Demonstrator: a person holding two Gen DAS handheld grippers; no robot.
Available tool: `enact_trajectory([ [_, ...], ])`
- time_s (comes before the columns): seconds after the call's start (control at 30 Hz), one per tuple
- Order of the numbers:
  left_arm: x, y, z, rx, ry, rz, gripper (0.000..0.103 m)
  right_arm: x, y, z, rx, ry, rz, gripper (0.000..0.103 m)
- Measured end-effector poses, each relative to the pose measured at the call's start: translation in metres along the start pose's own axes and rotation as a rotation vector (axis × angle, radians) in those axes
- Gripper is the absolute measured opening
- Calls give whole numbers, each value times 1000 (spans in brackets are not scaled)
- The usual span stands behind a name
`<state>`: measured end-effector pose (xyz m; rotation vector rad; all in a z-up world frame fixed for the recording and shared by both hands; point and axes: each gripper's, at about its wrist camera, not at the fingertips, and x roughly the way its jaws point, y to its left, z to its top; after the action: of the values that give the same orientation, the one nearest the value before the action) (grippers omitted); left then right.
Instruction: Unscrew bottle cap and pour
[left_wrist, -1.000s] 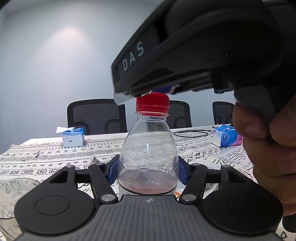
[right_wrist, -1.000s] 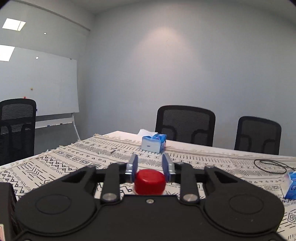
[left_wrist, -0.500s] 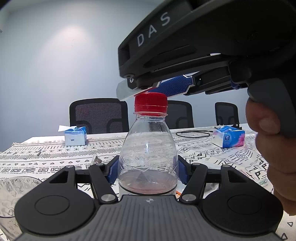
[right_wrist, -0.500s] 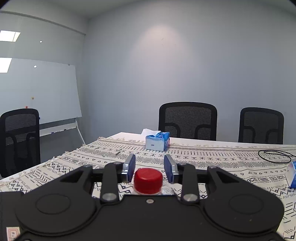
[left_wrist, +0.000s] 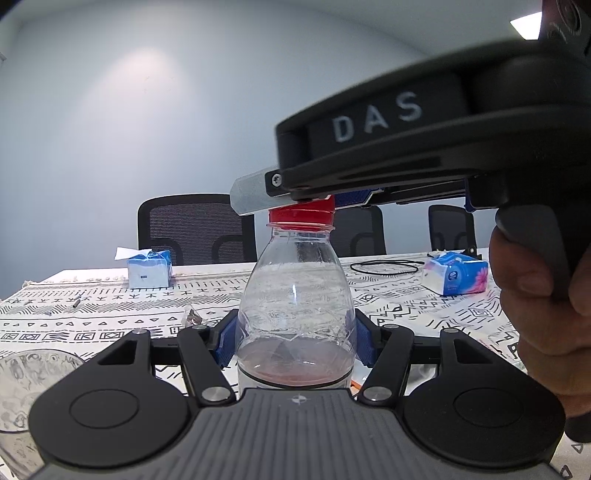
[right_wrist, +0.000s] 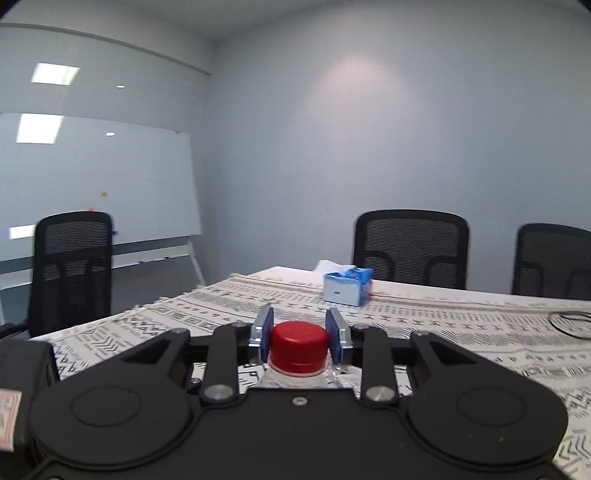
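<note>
Your left gripper (left_wrist: 295, 341) is clamped on the lower body of the clear plastic bottle (left_wrist: 295, 295), blue pads pressing both sides just ahead of the tool's nose, which keeps the bottle upright and braced against twisting. Your right gripper (right_wrist: 300, 338) sits directly above it, its blue-faced fingers flanking the red cap (right_wrist: 298, 345): the left pad looks to be touching the cap, while a thin gap shows at the right one, so the jaws read as nearly closed but not yet biting. That placement suits gripping the cap to turn it. The bottle wall is thin, crinkled and glossy, with a shallow pool of reddish liquid at its base; the cap is smooth and round. A ribbed glass cup (left_wrist: 22, 391) waits low to the left gripper's left on the patterned tablecloth (left_wrist: 110, 317).
</note>
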<state>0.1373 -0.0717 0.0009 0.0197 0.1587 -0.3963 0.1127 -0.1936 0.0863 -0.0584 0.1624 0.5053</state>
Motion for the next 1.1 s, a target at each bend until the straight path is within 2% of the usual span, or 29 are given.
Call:
enact_trajectory([
  [0.2, 7, 5, 0, -8, 4, -12, 58, 5, -29, 0, -79, -25, 214, 32],
  [0.33, 13, 13, 0, -10, 3, -11, 58, 9, -38, 6, -82, -5, 292, 33],
  [0.4, -11, -16, -4, -3, -3, -4, 58, 10, -29, 11, -20, 33, 226, 34],
  [0.47, -11, -20, -4, 6, -5, 0, 58, 11, -18, 14, 25, 62, 147, 39],
  [0.5, -11, -21, -4, 7, -5, 2, 58, 13, -15, 13, 25, 62, 131, 42],
  [0.57, -15, -24, -3, 5, -5, 3, 58, 16, -10, 11, 25, 60, 99, 43],
  [0.63, -17, -27, -3, 2, -5, 3, 59, 19, -6, 9, 25, 59, 68, 34],
  [0.8, -18, -27, -3, -11, -3, -2, 58, 26, 4, 4, 21, 53, 2, 33],
  [0.9, -17, -26, -3, -10, 3, -13, 58, 25, -10, 0, -17, 22, 101, 33],
  [1.0, -16, -28, -3, 1, 6, -22, 58, 23, -29, -4, -68, -22, 251, 33],
  [1.1, -17, -29, -3, 2, 7, -26, 58, 26, -42, -3, -74, -37, 355, 33],
])
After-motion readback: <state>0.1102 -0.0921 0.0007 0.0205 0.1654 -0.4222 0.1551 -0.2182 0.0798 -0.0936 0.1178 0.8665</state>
